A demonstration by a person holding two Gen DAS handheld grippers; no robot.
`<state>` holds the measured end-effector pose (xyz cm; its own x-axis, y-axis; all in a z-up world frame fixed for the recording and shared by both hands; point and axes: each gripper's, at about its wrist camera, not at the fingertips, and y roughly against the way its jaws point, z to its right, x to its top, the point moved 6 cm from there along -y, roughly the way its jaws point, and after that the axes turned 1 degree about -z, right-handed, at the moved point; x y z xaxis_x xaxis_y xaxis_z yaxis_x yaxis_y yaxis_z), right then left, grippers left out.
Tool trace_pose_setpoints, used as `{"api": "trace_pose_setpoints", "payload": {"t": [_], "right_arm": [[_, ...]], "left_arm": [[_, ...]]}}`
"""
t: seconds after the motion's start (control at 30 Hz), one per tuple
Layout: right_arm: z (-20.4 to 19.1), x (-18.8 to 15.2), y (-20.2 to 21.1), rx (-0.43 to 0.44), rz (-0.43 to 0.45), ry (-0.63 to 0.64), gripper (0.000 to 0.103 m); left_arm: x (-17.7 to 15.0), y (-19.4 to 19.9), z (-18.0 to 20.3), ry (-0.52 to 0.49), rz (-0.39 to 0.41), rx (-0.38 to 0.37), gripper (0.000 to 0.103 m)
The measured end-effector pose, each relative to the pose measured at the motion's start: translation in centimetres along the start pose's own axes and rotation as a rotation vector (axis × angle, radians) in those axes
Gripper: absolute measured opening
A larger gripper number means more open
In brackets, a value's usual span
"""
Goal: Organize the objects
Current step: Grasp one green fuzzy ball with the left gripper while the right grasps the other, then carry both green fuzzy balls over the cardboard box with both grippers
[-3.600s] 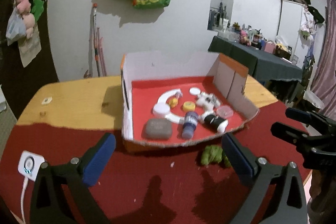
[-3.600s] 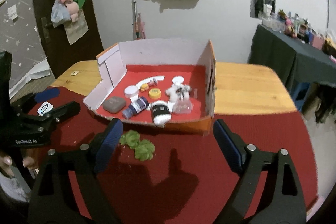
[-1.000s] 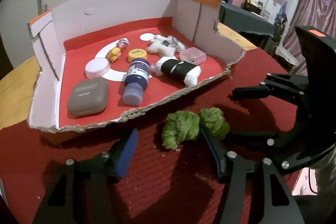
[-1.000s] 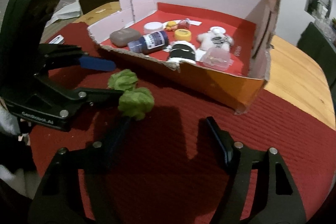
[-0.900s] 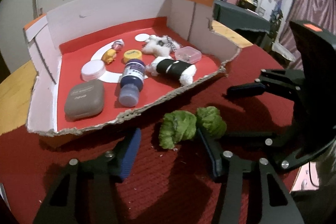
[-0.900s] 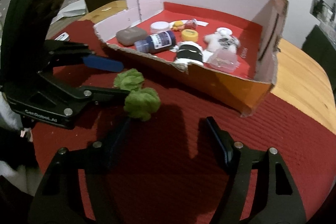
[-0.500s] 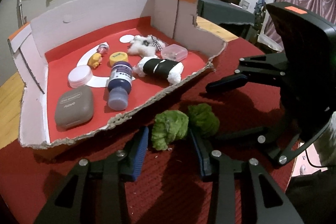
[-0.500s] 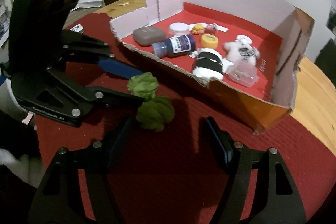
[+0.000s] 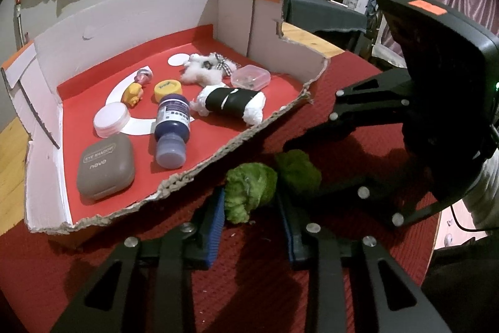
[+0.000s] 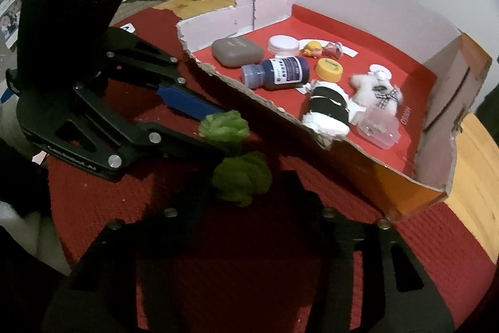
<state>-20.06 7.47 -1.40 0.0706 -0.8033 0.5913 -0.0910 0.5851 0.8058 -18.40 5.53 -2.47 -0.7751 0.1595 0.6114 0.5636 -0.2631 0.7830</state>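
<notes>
Red textured cloth covered the counter (image 9: 255,295) where we worked, just in front of the torn cardboard box (image 9: 43,152). On it lay the green thing (image 9: 249,192), a crinkled, leafy-looking piece in two bunched lobes joined side by side. Our left gripper (image 9: 251,223) had just been closing and its blue-padded fingers (image 9: 215,227) pinched one lobe. Our right gripper (image 10: 246,186) had also just closed, its dark fingers pinching the other lobe (image 10: 241,178).
</notes>
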Motion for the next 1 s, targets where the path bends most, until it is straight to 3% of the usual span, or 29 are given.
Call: {"api": "trace_pose_setpoints", "payload": {"t": [0.23,0.47,0.8,1.0], "right_arm": [[-0.6,0.0,1.3,-0.019,0.04,-0.01,0.032],[-1.5,0.0,4.7,-0.067,0.136,-0.056,0.032],[-2.4,-0.7,5.7,-0.069,0.161,-0.117,0.032],[-1.9,0.8,6.8,-0.096,0.184,-0.131,0.032]], "left_arm": [[-0.2,1.6,0.2,0.015,0.044,0.012,0.032],[-0.3,4.5,0.6,0.04,0.115,0.008,0.032],[-1.8,6.5,1.1,0.062,0.147,0.01,0.032],[-0.3,7.9,0.2,0.085,0.186,0.043,0.032]]}}
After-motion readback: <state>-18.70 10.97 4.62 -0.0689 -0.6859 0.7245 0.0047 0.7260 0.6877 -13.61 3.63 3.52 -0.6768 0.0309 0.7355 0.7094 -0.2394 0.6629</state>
